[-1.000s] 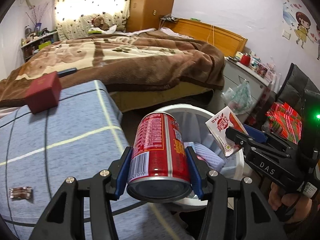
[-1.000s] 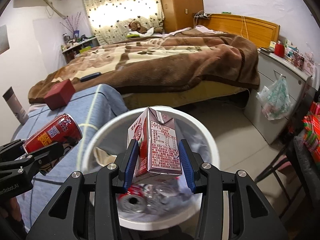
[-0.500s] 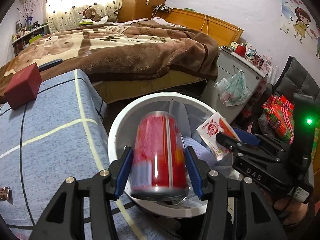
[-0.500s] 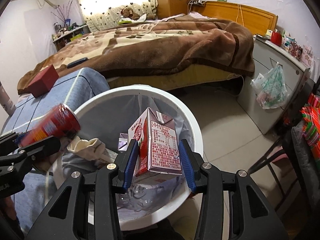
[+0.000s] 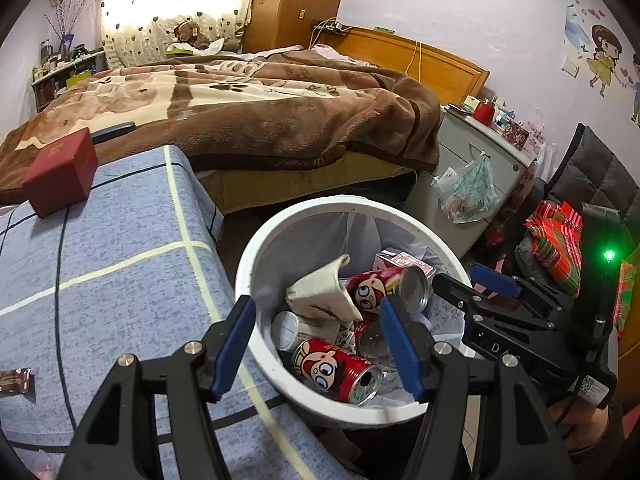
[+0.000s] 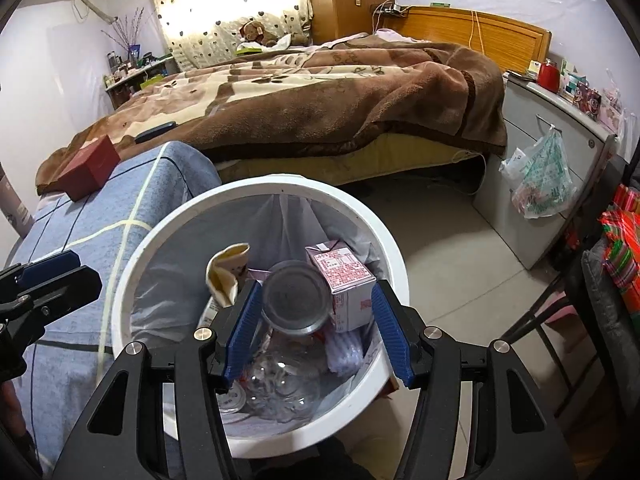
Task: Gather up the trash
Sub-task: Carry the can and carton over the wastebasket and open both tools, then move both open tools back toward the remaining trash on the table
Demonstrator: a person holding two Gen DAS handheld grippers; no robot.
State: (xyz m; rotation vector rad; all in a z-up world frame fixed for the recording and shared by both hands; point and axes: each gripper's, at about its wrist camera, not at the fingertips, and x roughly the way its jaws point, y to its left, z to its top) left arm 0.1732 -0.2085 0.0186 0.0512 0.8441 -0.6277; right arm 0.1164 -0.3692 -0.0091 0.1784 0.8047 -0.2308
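Trash lies in the white bin (image 5: 256, 264) beside the bed: red cans (image 5: 336, 372), a milk carton (image 6: 340, 272) and crumpled paper (image 5: 320, 292). Both the left gripper (image 5: 316, 344) and right gripper (image 6: 316, 332) are held over it, jaws opening, nothing clamped. A wrapper (image 5: 14, 380) on the blue cover (image 5: 120, 264) is judged left to collect.

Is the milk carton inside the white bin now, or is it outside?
Inside. The milk carton lies among cans within the white bin. Nothing is between the opening jaws of the right gripper.
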